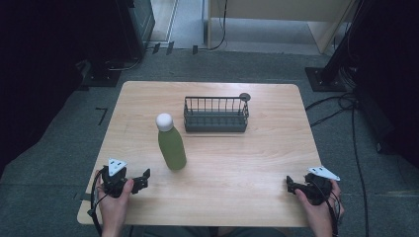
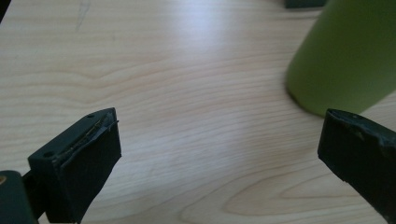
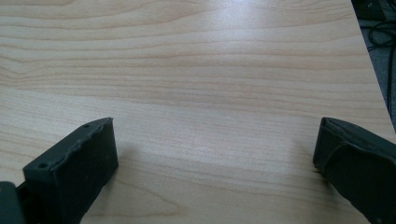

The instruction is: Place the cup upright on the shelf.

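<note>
Presently at approach stage: left gripper [image 1: 142, 179] and right gripper [image 1: 291, 184] both released, empty, near worktop [image 1: 257, 163] front edge; next, closing left on green bottle [image 1: 171, 147].

The green bottle [image 1: 172, 147] stands upright on the wooden table [image 1: 247, 163], a bit left of the middle. It has a round white cap [image 1: 164, 121] on top, and the cap is on. Its body is smooth and plain green (no label shows). It stands in front of the dark wire basket [image 1: 216, 114], apart from it. In the left gripper view, the bottle's bottom part [image 2: 343, 56] shows close by, sitting flat on the wood.
</note>
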